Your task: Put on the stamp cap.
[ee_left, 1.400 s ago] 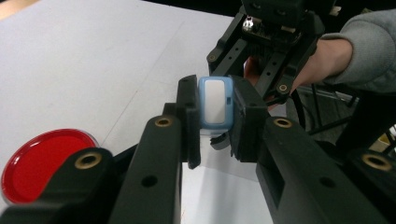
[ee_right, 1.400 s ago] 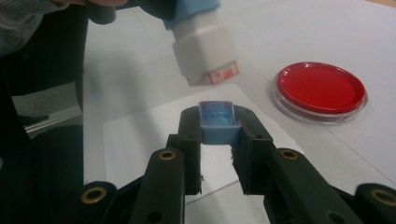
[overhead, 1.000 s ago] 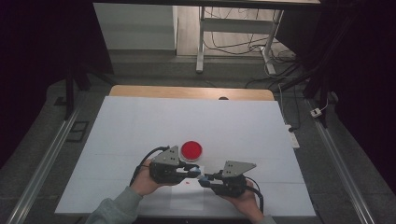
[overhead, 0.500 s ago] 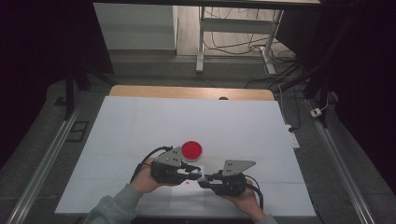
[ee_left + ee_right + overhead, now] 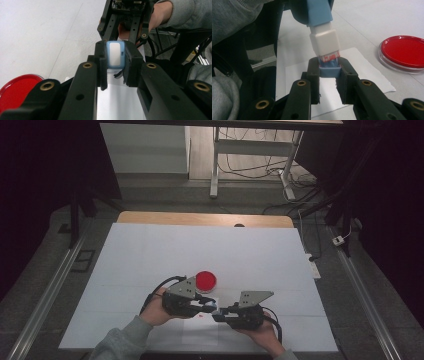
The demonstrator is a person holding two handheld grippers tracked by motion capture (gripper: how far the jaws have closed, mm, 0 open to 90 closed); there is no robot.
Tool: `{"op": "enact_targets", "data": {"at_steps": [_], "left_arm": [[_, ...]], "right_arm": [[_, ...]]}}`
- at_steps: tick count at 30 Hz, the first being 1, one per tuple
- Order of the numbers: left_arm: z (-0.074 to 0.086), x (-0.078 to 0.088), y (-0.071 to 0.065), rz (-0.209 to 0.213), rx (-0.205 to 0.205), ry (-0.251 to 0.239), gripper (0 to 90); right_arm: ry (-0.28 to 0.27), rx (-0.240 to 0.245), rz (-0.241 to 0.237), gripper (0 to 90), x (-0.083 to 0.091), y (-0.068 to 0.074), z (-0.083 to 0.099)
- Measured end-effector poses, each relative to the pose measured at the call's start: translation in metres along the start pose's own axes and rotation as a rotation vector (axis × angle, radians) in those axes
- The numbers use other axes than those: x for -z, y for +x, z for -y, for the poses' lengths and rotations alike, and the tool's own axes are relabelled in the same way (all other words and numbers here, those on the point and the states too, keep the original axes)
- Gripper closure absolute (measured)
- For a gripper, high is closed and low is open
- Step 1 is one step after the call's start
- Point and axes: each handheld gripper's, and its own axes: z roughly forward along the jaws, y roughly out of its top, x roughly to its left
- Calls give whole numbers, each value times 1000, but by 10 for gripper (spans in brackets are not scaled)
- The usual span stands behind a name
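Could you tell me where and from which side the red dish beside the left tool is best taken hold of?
I would take the red dish by its clear raised rim, jaws coming down from above on opposite sides. It lies flat and shallow on the white table, so the low side wall offers little to pinch. Approach from its far side, away from both tools, probably.

Pretty dim room around my white worktop (image 5: 150, 250), which has a wooden edge (image 5: 200, 218) showing at the far side. Grey floor (image 5: 45, 250) all round, metal rails (image 5: 40, 295) running along both sides, a metal-legged desk frame (image 5: 215, 165) farther back with loose cables (image 5: 250, 167), and a small white plug block (image 5: 339, 240) on the right.
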Motion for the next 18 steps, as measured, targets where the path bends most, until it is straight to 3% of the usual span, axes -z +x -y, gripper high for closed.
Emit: {"op": "enact_targets", "data": {"at_steps": [3, 18], "left_arm": [[-1, 1, 1, 13, 4, -24, 757], [0, -2, 4, 33, -8, 7, 757]], "right_arm": [[15, 2, -2, 736, -1, 0, 1], [11, 13, -34, 736, 0, 2, 0]]}}
